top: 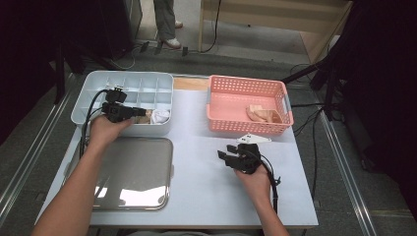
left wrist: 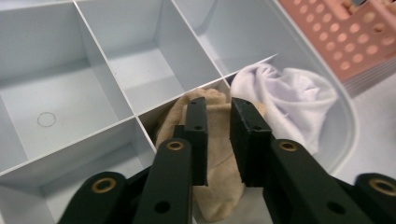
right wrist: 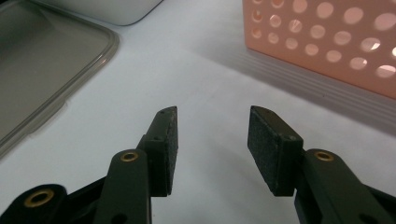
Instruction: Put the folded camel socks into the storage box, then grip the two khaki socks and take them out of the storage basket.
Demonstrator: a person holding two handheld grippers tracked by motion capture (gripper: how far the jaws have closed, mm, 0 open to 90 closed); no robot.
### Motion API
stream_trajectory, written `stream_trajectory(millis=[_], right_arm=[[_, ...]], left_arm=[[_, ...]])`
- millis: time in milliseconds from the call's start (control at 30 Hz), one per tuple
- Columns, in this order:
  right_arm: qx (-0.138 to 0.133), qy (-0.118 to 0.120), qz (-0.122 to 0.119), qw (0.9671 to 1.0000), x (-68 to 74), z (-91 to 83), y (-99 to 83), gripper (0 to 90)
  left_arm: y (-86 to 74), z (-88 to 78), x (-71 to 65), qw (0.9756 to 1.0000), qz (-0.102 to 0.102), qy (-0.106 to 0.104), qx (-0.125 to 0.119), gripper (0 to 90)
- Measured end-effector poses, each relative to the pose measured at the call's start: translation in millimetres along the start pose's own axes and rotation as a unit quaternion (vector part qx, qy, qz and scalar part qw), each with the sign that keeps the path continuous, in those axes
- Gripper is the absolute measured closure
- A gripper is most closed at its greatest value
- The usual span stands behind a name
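The left tool [left wrist: 218, 140] hangs over the light blue box [top: 88, 93] with many small rooms, right above a tan sock [left wrist: 215, 186] that lies in a near room of that box. Its jaws have a small gap and do not press on the sock, so I think the sock has been let go to rest there. A white sock [left wrist: 289, 105] is bunched up in the room just beside it, so each sock seems to get its own room. The socks look soft and wrinkly, and the box looks hard and smooth, with thin walls. The right tool [top: 230, 156] rests low over the bench [top: 206, 162] with its jaws wide apart, holding nothing, near the pink basket [top: 231, 123]. The basket has round holes, and more tan cloth [top: 260, 114] waits inside. A shiny flat lid [top: 137, 172] lies near the box.
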State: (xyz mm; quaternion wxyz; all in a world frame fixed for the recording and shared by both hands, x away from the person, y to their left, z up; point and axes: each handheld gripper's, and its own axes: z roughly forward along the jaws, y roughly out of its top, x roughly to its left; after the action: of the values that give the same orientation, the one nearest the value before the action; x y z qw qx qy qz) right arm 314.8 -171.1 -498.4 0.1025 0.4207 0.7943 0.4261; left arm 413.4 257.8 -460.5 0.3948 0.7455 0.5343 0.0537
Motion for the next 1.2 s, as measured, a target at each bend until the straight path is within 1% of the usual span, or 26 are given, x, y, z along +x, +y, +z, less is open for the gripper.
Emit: stream_trajectory(millis=[100, 167, 200, 233, 300, 367, 467, 567, 600, 700, 733, 800, 867, 933, 967, 1000, 1100, 1167, 1200], right_arm=[[0.001, -0.004, -0.004, 1.0, -1.2, -1.8, 2.6, 53.6], [0.001, -0.007, -0.005, 1.0, -1.9, -2.8, 3.8, 53.4], [-0.002, -0.005, -0.006, 1.0, -3.4, -3.3, 4.4, 53.1], [-0.003, -0.003, 0.0, 1.0, -4.0, -3.7, 4.9, 53.0], [-0.003, -0.003, 0.002, 1.0, -5.4, -4.4, 6.1, 52.9], [-0.003, -0.004, 0.0, 1.0, -6.4, -4.8, 8.3, 52.9], [-0.007, -0.003, 0.0, 1.0, -7.9, -5.8, 11.5, 52.8], [-0.006, -0.003, 0.001, 1.0, -10.9, -6.6, 14.4, 52.7], [-0.007, -0.004, 0.002, 1.0, -11.9, -6.8, 15.3, 52.7], [-0.006, -0.002, 0.007, 1.0, -15.6, -8.0, 17.7, 52.6], [-0.006, -0.005, 0.005, 1.0, -16.7, -8.7, 19.3, 52.6], [-0.009, -0.005, 0.004, 0.9999, -18.2, -9.7, 20.9, 52.6], [-0.011, -0.006, 0.007, 0.9999, -19.9, -10.8, 22.4, 52.8], [-0.011, -0.009, 0.007, 0.9999, -22.5, -12.0, 23.8, 52.8], [-0.01, -0.01, 0.009, 0.9999, -23.2, -12.7, 24.4, 52.7], [-0.01, -0.011, 0.005, 0.9999, -24.9, -13.5, 25.4, 52.8], [-0.013, -0.011, 0.012, 0.9998, -28.4, -16.8, 27.6, 53.0], [-0.011, -0.013, 0.006, 0.9998, -30.1, -17.5, 28.6, 53.3], [-0.011, -0.014, 0.007, 0.9998, -31.0, -17.8, 29.2, 53.3]], left_arm=[[0.8, -7.8, -2.2, 1.0, -0.002, -0.003, -0.002, 70.5], [1.2, -13.1, -5.1, 0.9999, -0.005, -0.007, -0.007, 65.7], [1.2, -15.2, -6.3, 0.9999, -0.005, -0.011, -0.006, 63.6], [1.2, -16.8, -7.5, 0.9999, -0.003, -0.012, -0.004, 63.0], [0.8, -19.4, -11.2, 0.9999, 0.003, -0.011, -0.008, 61.2], [0.6, -22.5, -15.1, 0.9999, 0.007, -0.009, -0.01, 59.6], [0.7, -26.5, -20.8, 0.9998, 0.007, -0.013, -0.009, 57.2], [0.2, -30.3, -27.8, 0.9997, 0.015, -0.015, -0.011, 54.2], [-0.2, -31.2, -30.3, 0.9997, 0.014, -0.015, -0.013, 53.0], [-1.2, -33.8, -35.9, 0.9994, 0.005, -0.03, -0.014, 49.0], [-1.6, -34.0, -37.9, 0.9995, 0.007, -0.029, -0.013, 47.2], [-2.4, -34.2, -41.7, 0.9994, 0.011, -0.03, -0.009, 46.8], [-4.1, -35.1, -47.5, 0.9993, 0.021, -0.03, -0.008, 46.9], [-5.1, -35.2, -50.7, 0.9992, 0.023, -0.033, -0.006, 46.9], [-5.9, -35.0, -53.3, 0.999, 0.024, -0.038, -0.007, 46.8], [-6.5, -34.5, -55.4, 0.9989, 0.027, -0.037, -0.005, 46.6], [-8.4, -32.2, -62.2, 0.9986, 0.036, -0.039, -0.001, 46.1], [-10.9, -31.2, -66.0, 0.9983, 0.038, -0.044, 0.001, 45.5], [-12.4, -30.7, -68.0, 0.9982, 0.039, -0.045, 0.005, 45.4]])
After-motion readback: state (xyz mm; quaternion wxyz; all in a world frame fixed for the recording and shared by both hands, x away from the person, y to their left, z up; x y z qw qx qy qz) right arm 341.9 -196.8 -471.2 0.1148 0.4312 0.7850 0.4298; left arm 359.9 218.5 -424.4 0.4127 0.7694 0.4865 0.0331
